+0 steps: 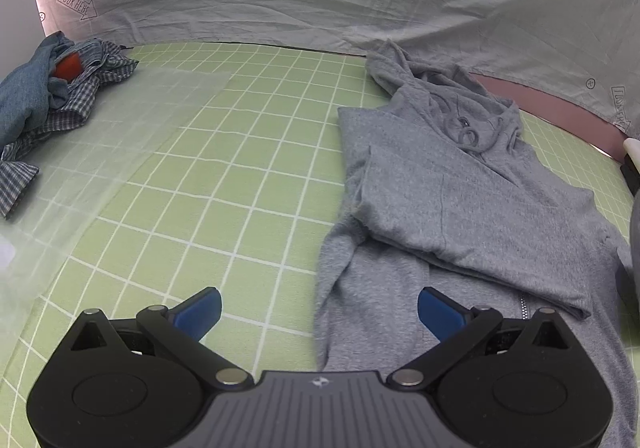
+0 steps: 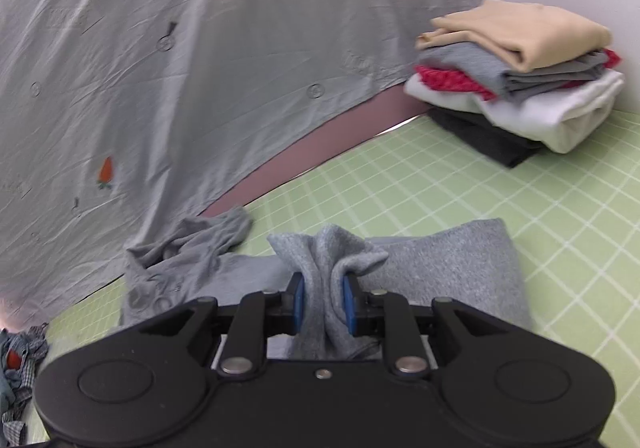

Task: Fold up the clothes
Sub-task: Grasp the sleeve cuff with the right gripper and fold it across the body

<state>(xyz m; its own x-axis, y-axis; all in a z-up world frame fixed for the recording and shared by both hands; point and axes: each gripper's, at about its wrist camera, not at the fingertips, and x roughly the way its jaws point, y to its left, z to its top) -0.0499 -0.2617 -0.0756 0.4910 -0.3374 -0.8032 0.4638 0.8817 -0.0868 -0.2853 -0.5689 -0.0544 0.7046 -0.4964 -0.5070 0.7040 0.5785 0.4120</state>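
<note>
Lighting even and soft in both my wrist views; no hard shadows, only faint shading under the folds of the grey hoodie. A pale glare washes the green grid mat at left in my left view, bleaching its lines. Strong fisheye bending: grid lines curve, dark vignette at the corners. My right view is smeared, most on the printed backdrop sheet; the folded stack looks soft.
</note>
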